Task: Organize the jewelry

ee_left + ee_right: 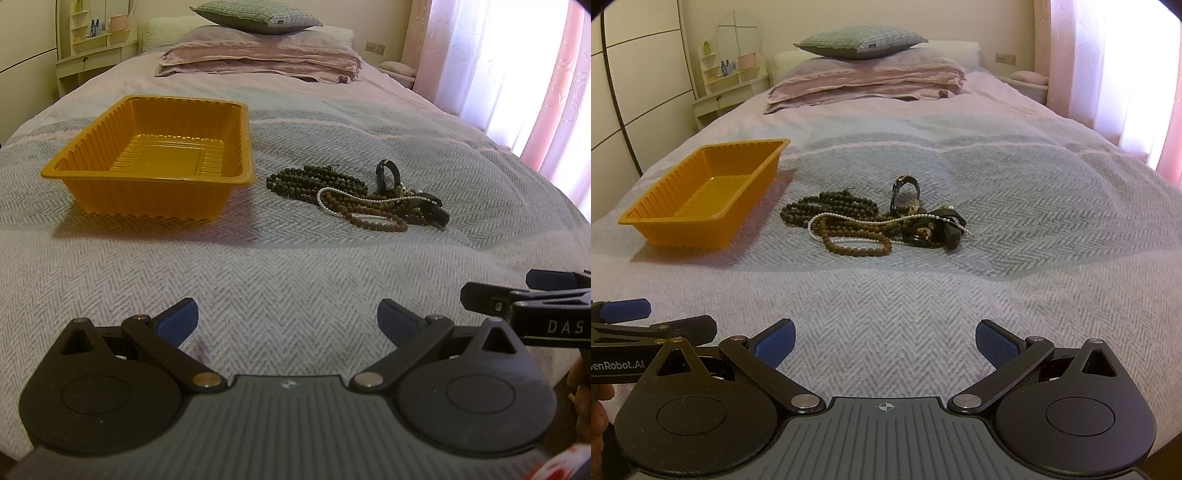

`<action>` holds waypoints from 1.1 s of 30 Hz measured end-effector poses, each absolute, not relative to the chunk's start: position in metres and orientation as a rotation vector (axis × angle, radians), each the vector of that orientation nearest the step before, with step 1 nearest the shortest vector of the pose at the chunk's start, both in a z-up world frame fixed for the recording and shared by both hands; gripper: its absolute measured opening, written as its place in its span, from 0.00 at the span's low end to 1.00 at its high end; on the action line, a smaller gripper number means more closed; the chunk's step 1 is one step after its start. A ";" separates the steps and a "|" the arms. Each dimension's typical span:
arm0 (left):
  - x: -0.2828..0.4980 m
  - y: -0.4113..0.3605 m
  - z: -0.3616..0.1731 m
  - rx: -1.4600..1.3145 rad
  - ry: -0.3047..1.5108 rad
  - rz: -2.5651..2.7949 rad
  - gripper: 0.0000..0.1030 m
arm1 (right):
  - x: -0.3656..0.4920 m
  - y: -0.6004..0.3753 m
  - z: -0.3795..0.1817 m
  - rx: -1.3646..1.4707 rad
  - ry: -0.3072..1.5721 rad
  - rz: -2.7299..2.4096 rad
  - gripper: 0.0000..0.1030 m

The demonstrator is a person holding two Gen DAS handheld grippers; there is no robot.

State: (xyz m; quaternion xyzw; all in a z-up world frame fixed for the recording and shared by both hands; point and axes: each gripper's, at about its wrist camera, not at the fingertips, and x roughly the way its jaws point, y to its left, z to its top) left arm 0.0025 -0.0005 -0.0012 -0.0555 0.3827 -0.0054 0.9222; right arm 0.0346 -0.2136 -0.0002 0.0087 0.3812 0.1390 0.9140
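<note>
Bed (997, 295) — jewelry (871, 221) ahead of right claw (884, 341).

I see orange ribbed plastic tray (147, 177), grey herringbone bedspread (295, 280), dark green, brown, white bead strands (849, 229), blue gripper pads (775, 341).

Left tongs (287, 321): jaws spread wide, nothing between the blue pads (177, 320), held low and level. Right tongs (884, 341): likewise spread wide, empty, level. The two sit side by side, close together; each shows at the edge of the other's view.
</note>
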 end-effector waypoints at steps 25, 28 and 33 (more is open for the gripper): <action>0.002 0.000 -0.003 -0.122 0.788 -0.014 0.99 | 0.034 -0.213 0.000 0.019 0.786 0.286 1.00; 0.003 0.004 -0.002 -0.140 0.787 -0.018 0.99 | 0.035 -0.214 0.000 0.022 0.784 0.286 1.00; 0.008 0.026 0.007 -0.182 0.775 -0.011 0.94 | 0.040 -0.213 0.000 0.029 0.783 0.282 1.00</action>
